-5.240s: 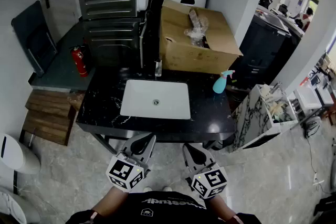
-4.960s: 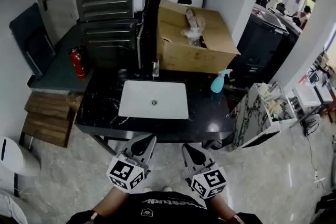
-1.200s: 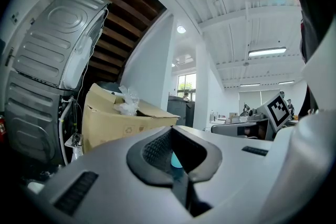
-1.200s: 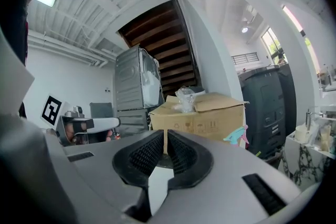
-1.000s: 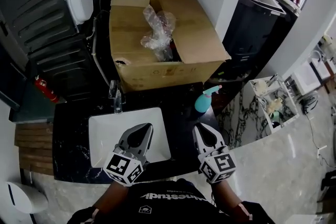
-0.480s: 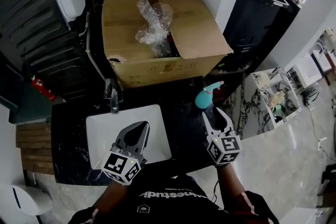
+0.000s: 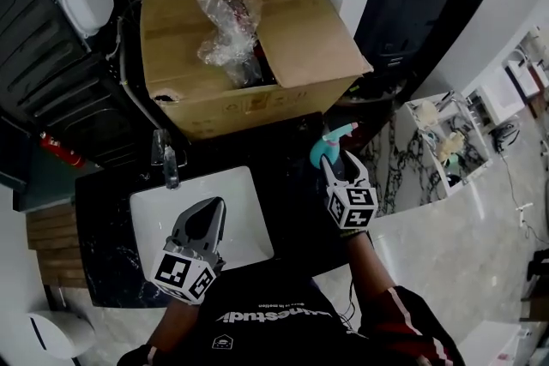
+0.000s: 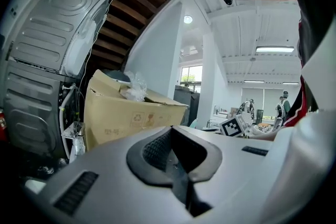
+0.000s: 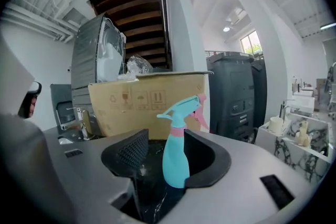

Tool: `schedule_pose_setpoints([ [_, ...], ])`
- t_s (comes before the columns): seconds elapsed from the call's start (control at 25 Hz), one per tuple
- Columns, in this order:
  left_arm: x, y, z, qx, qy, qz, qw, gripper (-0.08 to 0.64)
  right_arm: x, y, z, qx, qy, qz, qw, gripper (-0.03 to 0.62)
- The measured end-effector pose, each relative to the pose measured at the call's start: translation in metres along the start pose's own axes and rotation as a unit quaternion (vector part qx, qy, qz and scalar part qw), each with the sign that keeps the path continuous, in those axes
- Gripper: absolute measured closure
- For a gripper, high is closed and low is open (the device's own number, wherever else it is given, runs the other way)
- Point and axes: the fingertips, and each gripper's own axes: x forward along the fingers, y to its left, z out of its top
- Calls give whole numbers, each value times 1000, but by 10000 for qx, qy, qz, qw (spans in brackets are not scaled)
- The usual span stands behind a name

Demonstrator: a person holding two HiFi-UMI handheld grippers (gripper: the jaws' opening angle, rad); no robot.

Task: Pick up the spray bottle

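Observation:
The spray bottle [image 7: 322, 152], teal with a pink trigger, stands upright on the black counter [image 7: 283, 176] just right of the white sink [image 7: 225, 229]. My right gripper [image 7: 340, 165] has reached it. In the right gripper view the spray bottle [image 9: 175, 160] stands between the jaws, close to the right one. The right gripper [image 9: 167, 143] is opening and its pads do not press on the bottle. My left gripper [image 7: 202, 217] hovers over the sink, shut and empty. The left gripper [image 8: 171, 132] shows nothing between its jaws.
An open cardboard box [image 7: 257, 56] with crumpled plastic wrap [image 7: 225, 26] stands right behind the bottle. A faucet [image 7: 164, 159] rises at the sink's back left. A dark appliance [image 7: 403, 4] stands to the right, and the counter's edge drops off beside the bottle.
My right gripper has moved forward and down to the spray bottle and its jaws have opened around it. The left gripper has shifted slightly lower over the sink.

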Motion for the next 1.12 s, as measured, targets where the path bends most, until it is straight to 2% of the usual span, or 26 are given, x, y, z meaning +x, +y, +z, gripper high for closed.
schedule_pose_setpoints([
  [0.64, -3, 20, -4, 7, 163, 387, 9991, 545, 53, -25, 4, -169, 88, -215, 9996, 357],
  [0.72, -5, 22, -3, 1, 163, 422, 9990, 545, 54, -26, 5, -210, 43, -284, 9994, 379],
  [0.76, -7, 23, -3, 2, 163, 436, 9989, 545, 53, -27, 6, -233, 22, -300, 9993, 414],
  [1.12, -15, 25, 4, 11, 4, 412, 9992, 545, 40, -12, 12, -297, -19, -138, 9995, 423],
])
